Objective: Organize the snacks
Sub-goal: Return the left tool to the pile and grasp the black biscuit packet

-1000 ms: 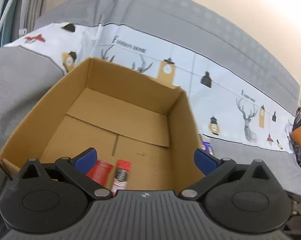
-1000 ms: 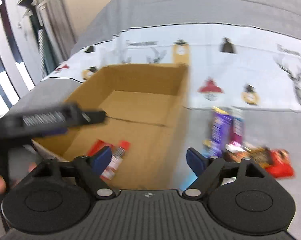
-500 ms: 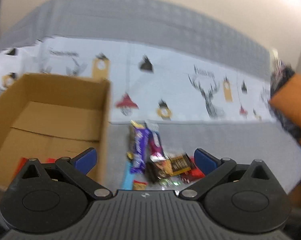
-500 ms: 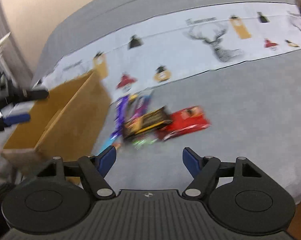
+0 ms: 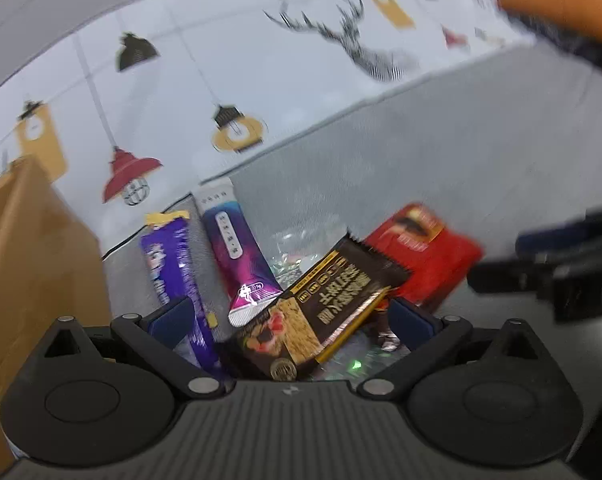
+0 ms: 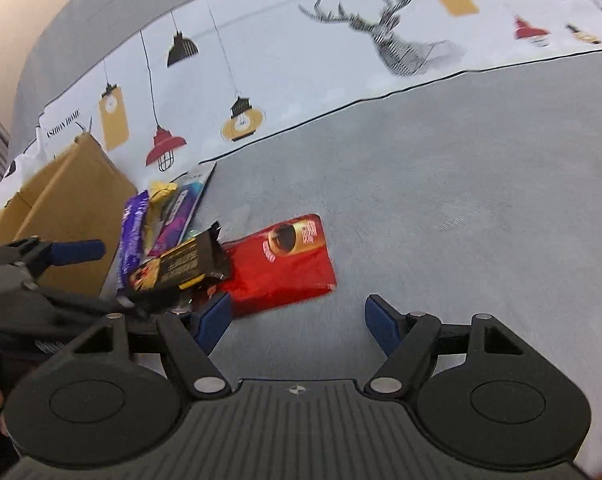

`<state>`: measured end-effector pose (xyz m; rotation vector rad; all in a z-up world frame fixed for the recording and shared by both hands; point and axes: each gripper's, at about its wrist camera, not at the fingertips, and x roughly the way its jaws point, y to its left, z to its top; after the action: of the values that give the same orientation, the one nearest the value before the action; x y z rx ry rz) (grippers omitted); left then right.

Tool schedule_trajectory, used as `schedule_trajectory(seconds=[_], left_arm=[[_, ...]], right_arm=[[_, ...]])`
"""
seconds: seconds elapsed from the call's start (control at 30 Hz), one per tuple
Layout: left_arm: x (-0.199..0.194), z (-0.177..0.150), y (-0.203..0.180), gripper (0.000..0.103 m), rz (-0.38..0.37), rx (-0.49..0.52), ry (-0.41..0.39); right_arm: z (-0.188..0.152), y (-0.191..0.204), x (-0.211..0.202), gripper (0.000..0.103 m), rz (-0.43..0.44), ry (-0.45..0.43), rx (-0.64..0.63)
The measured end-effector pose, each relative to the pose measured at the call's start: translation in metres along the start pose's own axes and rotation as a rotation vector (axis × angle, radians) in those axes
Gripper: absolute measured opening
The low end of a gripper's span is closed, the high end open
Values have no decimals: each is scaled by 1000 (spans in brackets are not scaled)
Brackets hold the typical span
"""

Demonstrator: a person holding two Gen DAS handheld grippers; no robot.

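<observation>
Jaws of both grippers are spread, nothing pinched. Left gripper [image 5: 289, 316] has been swung off the brown cardboard box [image 6: 73, 208] onto the snack pile; right gripper [image 6: 297, 312] is brought beside the glossy red foil pouch [image 6: 289, 264]. Next pick is judged imminent. Crinkly black-gold wrapper [image 5: 341, 296] lies topmost, on grey bedspread [image 6: 441, 208].

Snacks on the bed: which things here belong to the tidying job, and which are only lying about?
For the job:
- cardboard box
- red packet
- black biscuit pack
- purple chocolate bar
- purple tube sachet

Lying about:
- printed bedsheet
- orange cushion
</observation>
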<state>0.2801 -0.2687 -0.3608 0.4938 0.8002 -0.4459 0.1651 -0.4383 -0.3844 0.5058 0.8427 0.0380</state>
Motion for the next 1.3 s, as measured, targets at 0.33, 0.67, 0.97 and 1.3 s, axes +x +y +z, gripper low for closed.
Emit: schedule_trajectory(seconds=[0.33, 0.67, 0.97, 1.3], left_arm=[[15, -7, 47, 47, -60, -218, 54], [-8, -26, 69, 44, -153, -371, 103], [-4, -40, 68, 46, -145, -421, 127], [-4, -43, 72, 54, -82, -428, 120]], right_arm=[[11, 9, 36, 32, -32, -5, -125], [8, -8, 25, 0, 161, 27, 113], [7, 29, 39, 9, 78, 29, -62], [6, 56, 62, 99, 40, 40, -196]])
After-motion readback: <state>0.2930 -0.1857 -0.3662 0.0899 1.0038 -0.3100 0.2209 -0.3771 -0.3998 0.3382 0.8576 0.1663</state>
